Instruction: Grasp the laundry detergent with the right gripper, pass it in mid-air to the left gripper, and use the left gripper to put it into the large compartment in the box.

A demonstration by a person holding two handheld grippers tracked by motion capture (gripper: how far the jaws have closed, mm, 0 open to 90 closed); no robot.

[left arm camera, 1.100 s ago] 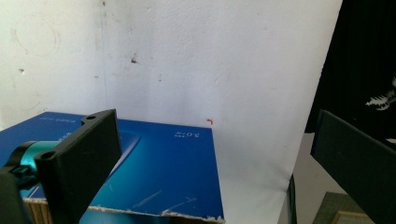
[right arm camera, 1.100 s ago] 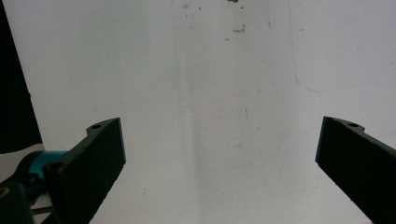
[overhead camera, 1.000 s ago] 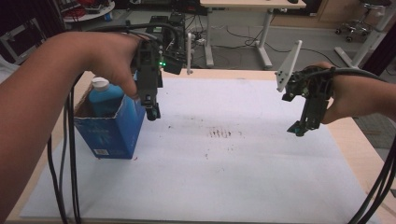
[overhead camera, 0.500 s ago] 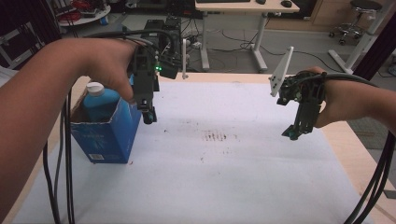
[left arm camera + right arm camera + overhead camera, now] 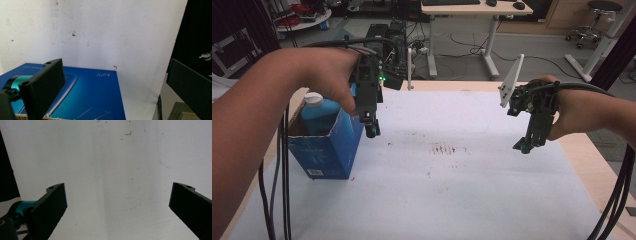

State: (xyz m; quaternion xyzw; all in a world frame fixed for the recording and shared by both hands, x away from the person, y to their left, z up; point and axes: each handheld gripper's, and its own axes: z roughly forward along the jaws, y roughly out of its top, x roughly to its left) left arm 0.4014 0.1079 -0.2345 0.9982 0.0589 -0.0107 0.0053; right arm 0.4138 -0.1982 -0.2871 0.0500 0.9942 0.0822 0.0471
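Observation:
An open blue carton [image 5: 329, 145] stands on the left of the white sheet [image 5: 452, 195]. Inside it is a blue bottle [image 5: 319, 116] with a white cap [image 5: 313, 98]. My left gripper [image 5: 371, 129] hangs pointing down just over the carton's right top edge, apart from the bottle. In the left gripper view the carton's blue face [image 5: 85, 95] lies under the left gripper [image 5: 113, 65], whose jaws stand wide apart and empty. My right gripper [image 5: 525, 145] hovers above the sheet's right side. In the right gripper view the right gripper [image 5: 117, 186] is open over bare white sheet [image 5: 112, 157].
The sheet covers a wooden table whose bare edge [image 5: 587, 160] shows at the right. Faint marks [image 5: 443, 148] stain the sheet's middle. Black cables [image 5: 282, 175] trail down at the left and others [image 5: 619, 195] at the right. Desks and chairs stand beyond the table.
Both grippers have sunk a little. The right one has also drifted slightly to the left. The jaws of both have stayed apart.

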